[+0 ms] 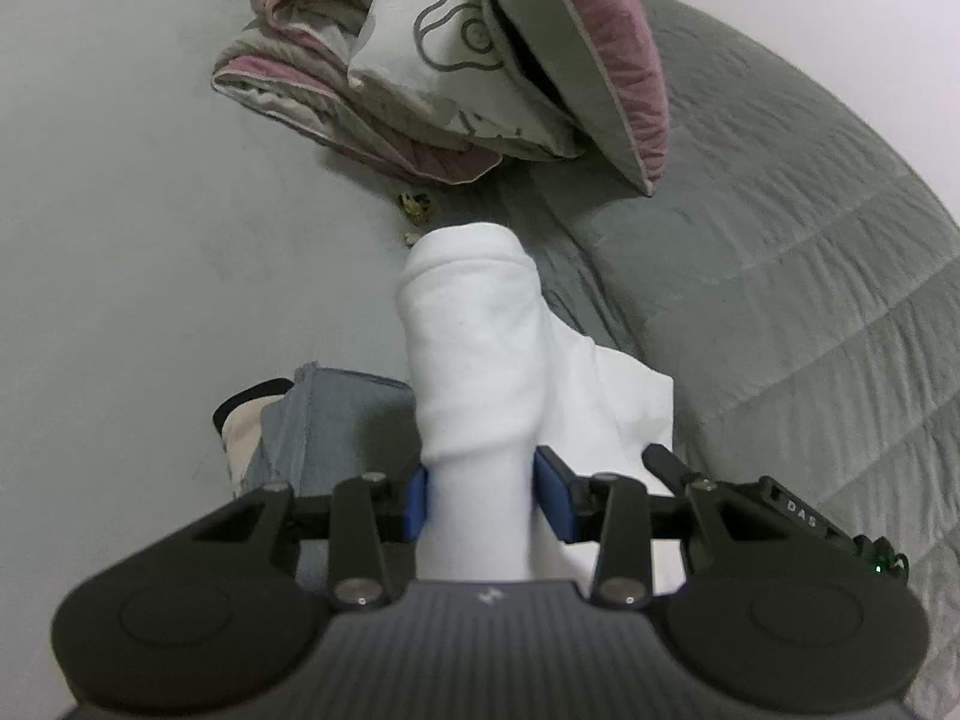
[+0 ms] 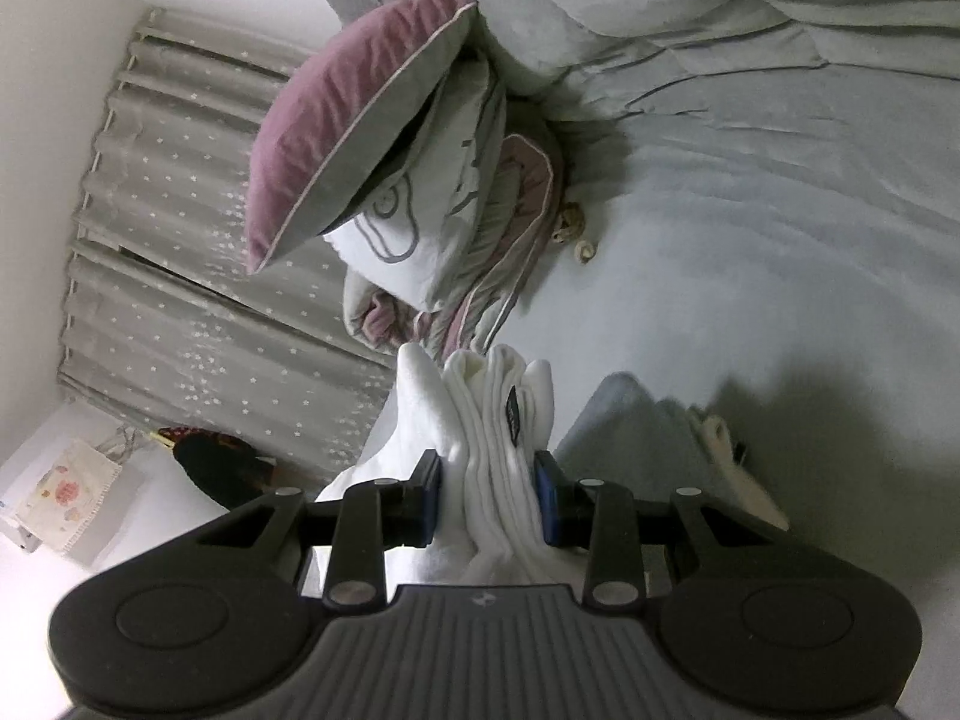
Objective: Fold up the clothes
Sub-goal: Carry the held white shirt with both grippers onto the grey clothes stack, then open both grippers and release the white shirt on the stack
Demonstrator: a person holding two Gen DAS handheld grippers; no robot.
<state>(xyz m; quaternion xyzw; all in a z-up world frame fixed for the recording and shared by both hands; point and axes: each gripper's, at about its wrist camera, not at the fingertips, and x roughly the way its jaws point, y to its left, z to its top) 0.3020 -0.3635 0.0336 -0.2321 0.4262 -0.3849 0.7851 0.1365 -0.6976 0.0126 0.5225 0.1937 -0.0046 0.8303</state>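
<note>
A white garment is bunched into a thick roll and stands up between the blue pads of my left gripper, which is shut on it. More of its white cloth spreads to the right behind the fingers. In the right wrist view the same white garment shows as several stacked folds with a small dark label, and my right gripper is shut on them. A folded grey garment lies on the bed just beyond the left gripper, with a cream piece with a black edge beside it.
A pile of pillows and a rolled quilt in grey, white and mauve sits at the far side of the grey bed. Small brownish objects lie near it. Star-print curtains and a bag show left in the right wrist view.
</note>
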